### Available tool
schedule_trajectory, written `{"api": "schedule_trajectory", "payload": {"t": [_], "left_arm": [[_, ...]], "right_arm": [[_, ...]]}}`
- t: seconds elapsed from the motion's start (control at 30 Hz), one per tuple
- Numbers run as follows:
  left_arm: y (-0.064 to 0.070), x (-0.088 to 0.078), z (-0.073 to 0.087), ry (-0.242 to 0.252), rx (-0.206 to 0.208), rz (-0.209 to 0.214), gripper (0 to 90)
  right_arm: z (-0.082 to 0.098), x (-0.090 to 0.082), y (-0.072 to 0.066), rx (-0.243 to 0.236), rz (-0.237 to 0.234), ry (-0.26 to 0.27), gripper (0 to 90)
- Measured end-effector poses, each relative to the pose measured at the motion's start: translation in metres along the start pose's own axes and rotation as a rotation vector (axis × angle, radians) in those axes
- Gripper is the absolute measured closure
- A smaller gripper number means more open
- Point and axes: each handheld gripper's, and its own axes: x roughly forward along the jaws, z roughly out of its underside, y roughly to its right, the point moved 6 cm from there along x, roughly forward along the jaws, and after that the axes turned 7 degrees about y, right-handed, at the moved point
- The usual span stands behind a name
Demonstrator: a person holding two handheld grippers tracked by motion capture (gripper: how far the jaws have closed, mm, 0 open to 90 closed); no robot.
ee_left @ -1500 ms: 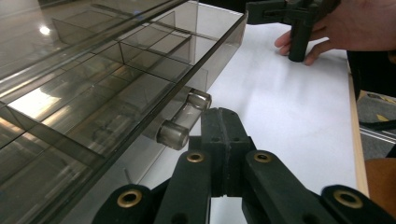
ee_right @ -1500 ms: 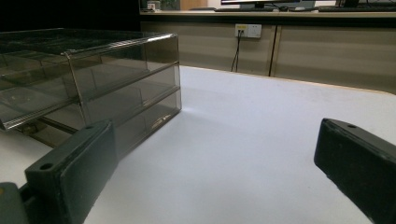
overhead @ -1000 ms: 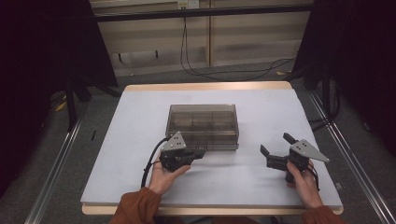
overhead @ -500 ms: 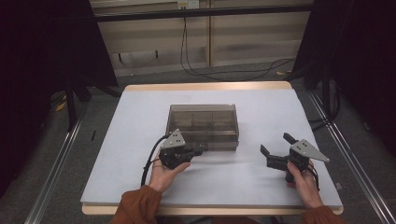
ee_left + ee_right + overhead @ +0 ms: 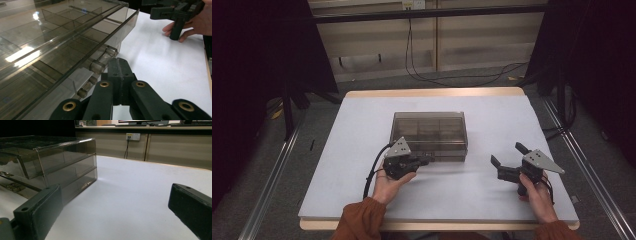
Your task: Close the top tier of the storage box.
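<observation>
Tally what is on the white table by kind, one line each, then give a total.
Smoky clear plastic compartment box: 1
Hand-held tongs: 2, the left tongs shut at the box's front edge, the right tongs open and apart from the box
Total: 3

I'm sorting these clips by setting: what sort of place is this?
Probably a lab or workshop bay set up for recording, not a home. A white table stands between dark curtains, cables trail over the floor to a wall socket, and a monitor's lower edge sits on a bench behind.
</observation>
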Motion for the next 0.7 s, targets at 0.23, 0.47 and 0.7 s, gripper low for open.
{"api": "schedule_trajectory", "payload": {"t": [0.23, 0.47, 0.7], "left_arm": [[-0.0027, 0.0017, 0.0004, -0.005, -0.006, 0.0, 90.0], [-0.0038, 0.0032, 0.0006, -0.003, -0.015, -0.005, 90.0], [-0.0074, 0.0049, 0.0006, -0.002, -0.017, -0.009, 90.0]], "right_arm": [[-0.0002, -0.0006, 0.0002, 0.0, 0.0, 0.005, 0.0], [-0.0008, -0.0023, 0.0003, 0.007, 0.003, 0.02, 0.0], [-0.0012, -0.0036, 0.0008, 0.008, 0.003, 0.037, 0.0]]}}
